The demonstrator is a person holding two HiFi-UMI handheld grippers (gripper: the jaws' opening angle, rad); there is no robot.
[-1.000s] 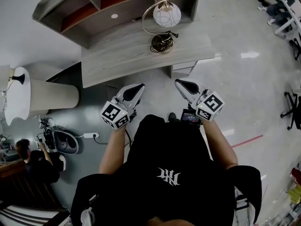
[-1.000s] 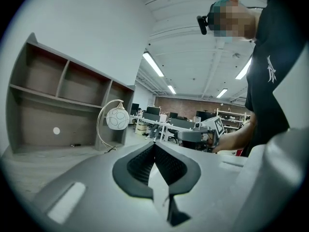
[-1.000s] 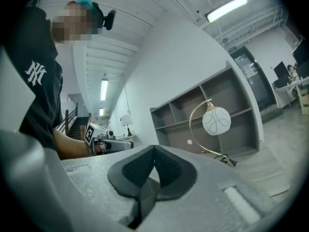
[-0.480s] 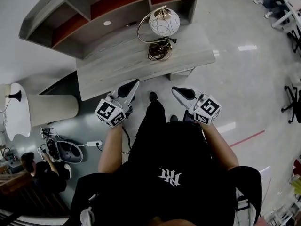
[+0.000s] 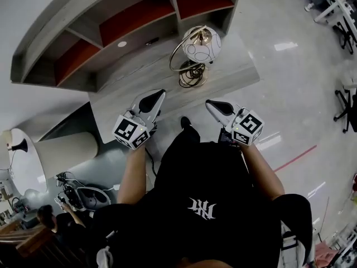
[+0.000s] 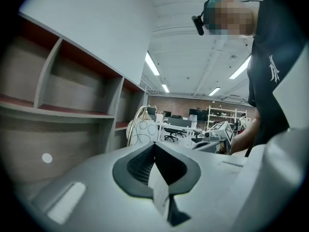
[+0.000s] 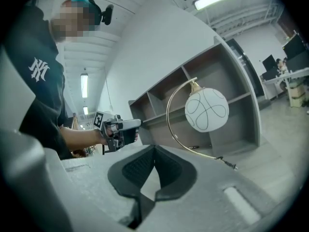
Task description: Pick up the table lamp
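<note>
The table lamp [image 5: 196,54] stands on the grey desk [image 5: 145,85]: a white globe shade with thin line patterns, a brass arc stem and a dark round base. It also shows in the right gripper view as a globe [image 7: 206,110] on a gold arc, and small in the left gripper view [image 6: 142,130]. My left gripper [image 5: 159,95] is shut and empty, over the desk's near edge, left of the lamp. My right gripper [image 5: 211,104] is shut and empty too, just short of the desk, below and right of the lamp's base.
Behind the lamp rises a grey shelf unit [image 5: 111,38] with red-lined compartments. A round cream pedestal table [image 5: 67,149] stands at the left, with cables and gear [image 5: 83,194] on the floor. Office chairs [image 5: 346,94] sit at the far right.
I have stepped toward the desk. Both grippers have moved forward and now sit at its near edge, closer to the lamp. Both jaws stayed shut.
</note>
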